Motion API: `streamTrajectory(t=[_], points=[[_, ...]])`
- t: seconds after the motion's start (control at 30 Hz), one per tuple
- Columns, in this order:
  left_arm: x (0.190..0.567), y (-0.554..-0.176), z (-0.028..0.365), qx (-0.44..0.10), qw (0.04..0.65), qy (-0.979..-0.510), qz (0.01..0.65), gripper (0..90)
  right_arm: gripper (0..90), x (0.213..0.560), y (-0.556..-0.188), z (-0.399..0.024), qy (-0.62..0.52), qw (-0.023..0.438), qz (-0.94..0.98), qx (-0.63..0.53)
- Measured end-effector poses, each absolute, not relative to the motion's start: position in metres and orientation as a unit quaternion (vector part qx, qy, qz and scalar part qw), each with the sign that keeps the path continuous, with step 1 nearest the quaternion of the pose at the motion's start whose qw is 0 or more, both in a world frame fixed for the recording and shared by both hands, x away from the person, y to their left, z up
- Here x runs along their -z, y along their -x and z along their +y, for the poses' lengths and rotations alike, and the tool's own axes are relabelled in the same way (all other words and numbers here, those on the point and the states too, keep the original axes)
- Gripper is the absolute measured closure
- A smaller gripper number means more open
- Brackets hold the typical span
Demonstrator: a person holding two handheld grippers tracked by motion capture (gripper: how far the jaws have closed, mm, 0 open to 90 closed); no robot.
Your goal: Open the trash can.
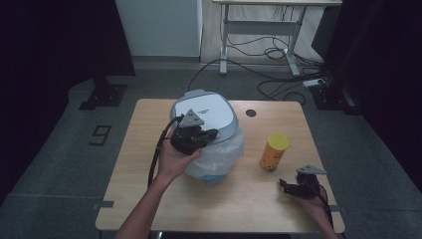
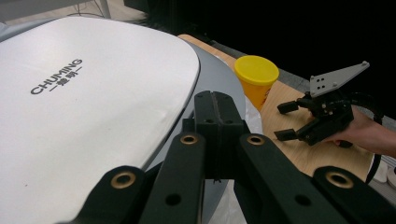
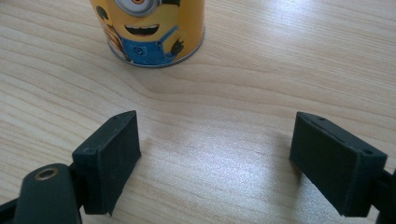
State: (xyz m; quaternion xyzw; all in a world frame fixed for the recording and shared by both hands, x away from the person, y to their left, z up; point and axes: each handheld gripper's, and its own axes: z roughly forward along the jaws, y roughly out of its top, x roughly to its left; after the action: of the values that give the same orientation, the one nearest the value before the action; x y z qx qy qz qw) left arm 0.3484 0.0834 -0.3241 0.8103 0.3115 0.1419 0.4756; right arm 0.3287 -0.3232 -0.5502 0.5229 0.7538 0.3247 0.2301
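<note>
- A wooden table (image 1: 149, 199) seen from above. At left of centre stands a small bin with a domed silver-grey lid (image 1: 209, 112) and a clear plastic liner bag (image 1: 226, 154) bulging out below it.
- The left gripper (image 1: 211, 134) sits at the lid's near edge, its jaws pressed together with nothing visibly between them. They appear to rest at the lid's rim, though actual contact cannot be made out.
- If the aim is to work the lid, my judgement is that the closed tips should stay low against the rim and move slowly, so the light bin does not slide or tip and the liner does not snag.
- To the right stands a yellow can (image 1: 273, 152), upright and apart from the bin.
- Far right, the right gripper (image 1: 287, 186) rests low near the table's front edge, jaws spread wide and empty, pointing toward the can.
- The left gripper view adds lettering on the lid (image 2: 56, 77), the can's yellow cap (image 2: 256, 70) and the right gripper (image 2: 286, 121) beyond.
- The right gripper view adds a cartoon figure printed on the can (image 3: 149, 32), which stands well ahead of the open jaws.
</note>
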Motion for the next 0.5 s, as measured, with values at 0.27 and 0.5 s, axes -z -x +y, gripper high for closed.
streamTrajectory(t=[0.27, 0.5], points=[[0.3241, -0.3481, 0.0828, -0.142, 0.473, -0.811, 0.313, 90.0, 15.3, 0.5502, -0.3284, -0.3234, -0.522, 0.230, 0.754, -0.324], [0.3235, -0.3507, 0.0858, -0.130, 0.481, -0.807, 0.318, 90.0, 15.2, 0.5502, -0.3281, -0.3242, -0.522, 0.229, 0.755, -0.325]])
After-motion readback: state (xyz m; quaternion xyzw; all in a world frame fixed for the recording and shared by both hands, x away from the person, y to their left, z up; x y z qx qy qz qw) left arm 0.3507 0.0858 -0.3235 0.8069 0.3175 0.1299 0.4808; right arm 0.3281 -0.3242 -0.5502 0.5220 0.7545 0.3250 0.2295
